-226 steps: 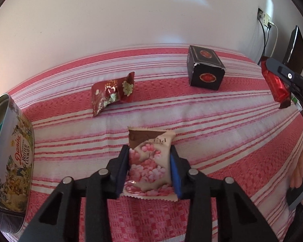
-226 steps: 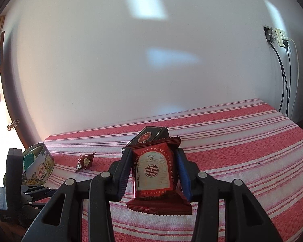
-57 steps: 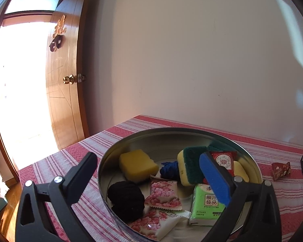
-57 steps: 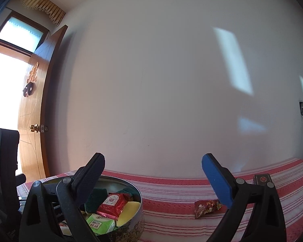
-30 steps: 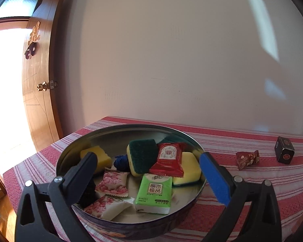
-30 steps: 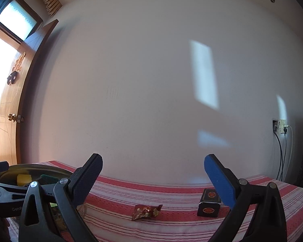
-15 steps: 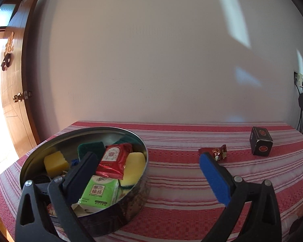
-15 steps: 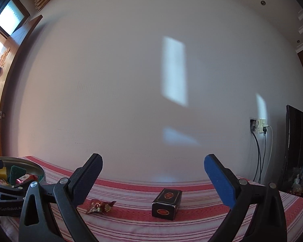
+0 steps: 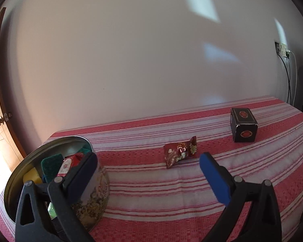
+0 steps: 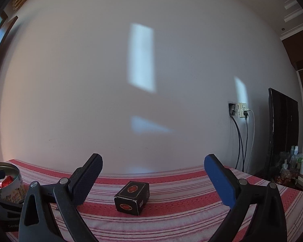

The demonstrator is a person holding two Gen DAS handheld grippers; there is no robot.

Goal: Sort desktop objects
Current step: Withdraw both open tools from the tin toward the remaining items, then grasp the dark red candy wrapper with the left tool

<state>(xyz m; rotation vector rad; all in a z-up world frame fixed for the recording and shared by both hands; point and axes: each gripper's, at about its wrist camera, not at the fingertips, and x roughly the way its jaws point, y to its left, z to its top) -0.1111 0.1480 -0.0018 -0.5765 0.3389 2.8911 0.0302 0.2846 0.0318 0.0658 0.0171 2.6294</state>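
Note:
My left gripper (image 9: 147, 162) is open and empty above the striped cloth. A dark red candy wrapper (image 9: 180, 151) lies just beyond it, between the fingers. A black box (image 9: 243, 127) with red seals stands farther right. The round cookie tin (image 9: 95, 197) sits at left behind my left finger, holding a red packet (image 9: 70, 162), green and yellow sponges and other items. My right gripper (image 10: 152, 164) is open and empty, facing the black box (image 10: 132, 195) on the cloth ahead. The tin (image 10: 12, 187) shows at the left edge there.
A red and white striped tablecloth (image 9: 171, 191) covers the table, which meets a white wall behind. A wall socket with cables (image 10: 239, 111) and a dark screen (image 10: 282, 133) stand at the right. A wooden door (image 9: 0, 104) is at far left.
Both grippers have swung right, away from the tin. The candy wrapper and black box now sit nearer the middle of the views. Both grippers stay open.

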